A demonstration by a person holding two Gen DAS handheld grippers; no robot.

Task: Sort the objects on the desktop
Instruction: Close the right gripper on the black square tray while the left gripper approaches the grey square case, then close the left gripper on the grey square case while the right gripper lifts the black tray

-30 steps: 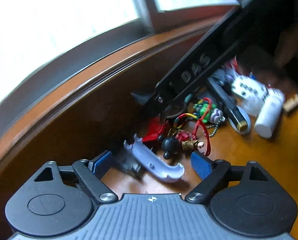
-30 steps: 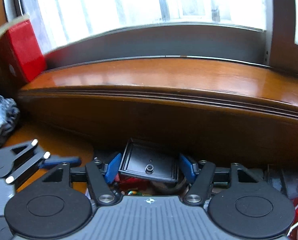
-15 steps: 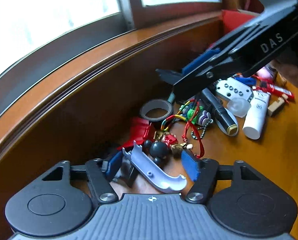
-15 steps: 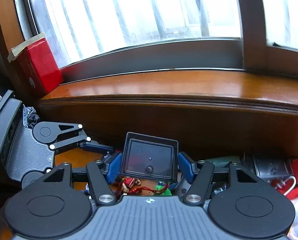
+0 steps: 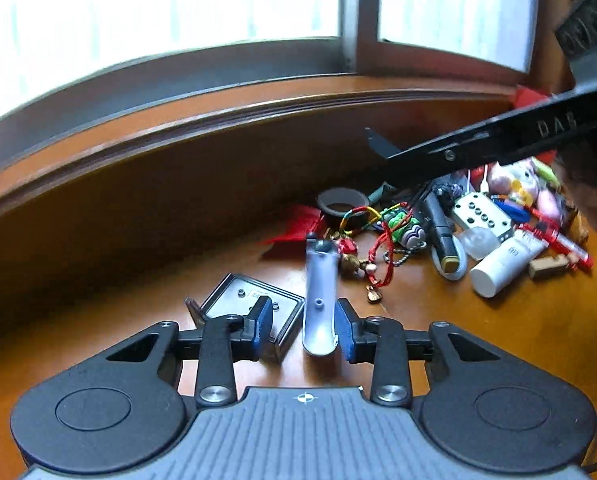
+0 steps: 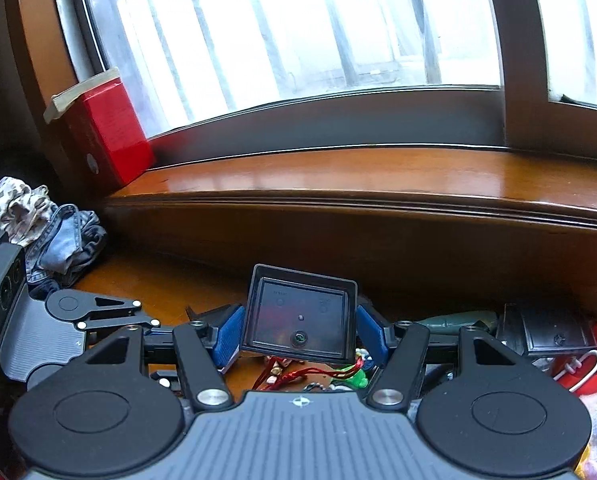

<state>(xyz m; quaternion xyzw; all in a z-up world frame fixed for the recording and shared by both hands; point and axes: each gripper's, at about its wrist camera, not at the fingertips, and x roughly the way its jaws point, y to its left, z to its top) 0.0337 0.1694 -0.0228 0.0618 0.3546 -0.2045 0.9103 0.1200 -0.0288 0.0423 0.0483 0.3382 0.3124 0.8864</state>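
Left gripper is partly open; the grey clip stands between its pads, touching the right one, off the desk. Right gripper is clamped on the black tray, lifted above the clutter.

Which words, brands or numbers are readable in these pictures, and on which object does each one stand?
"DA" plus a blurred third letter: on the side of the right gripper.
White tube: grey print, too small to read.
Black square tray in the right gripper: faint embossed marks, unreadable.
Red box: round mark, unreadable.
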